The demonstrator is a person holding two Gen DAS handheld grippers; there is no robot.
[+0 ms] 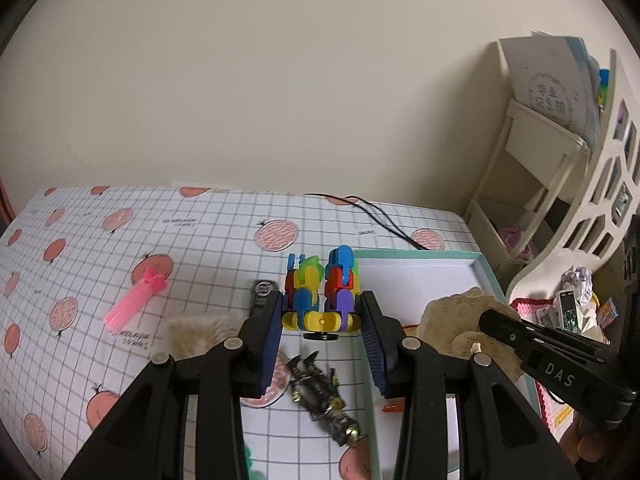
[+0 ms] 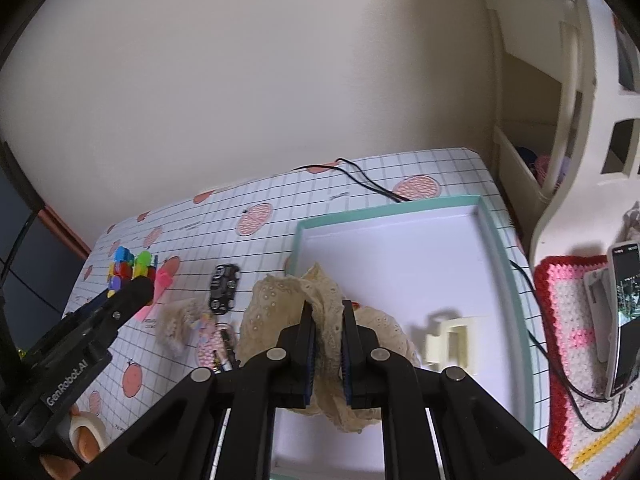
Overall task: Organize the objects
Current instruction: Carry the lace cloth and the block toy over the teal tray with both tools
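My left gripper [image 1: 322,320] is clamped on the block toy [image 1: 320,292], lifted above the checked tablecloth [image 1: 200,236] just left of the tray [image 1: 420,268]. My right gripper [image 2: 327,320] pinches the lace cloth [image 2: 288,300] over the tray's near left corner. A dark figure [image 1: 324,396] lies below the left fingers; a pink clip [image 1: 134,300] sits well off left.
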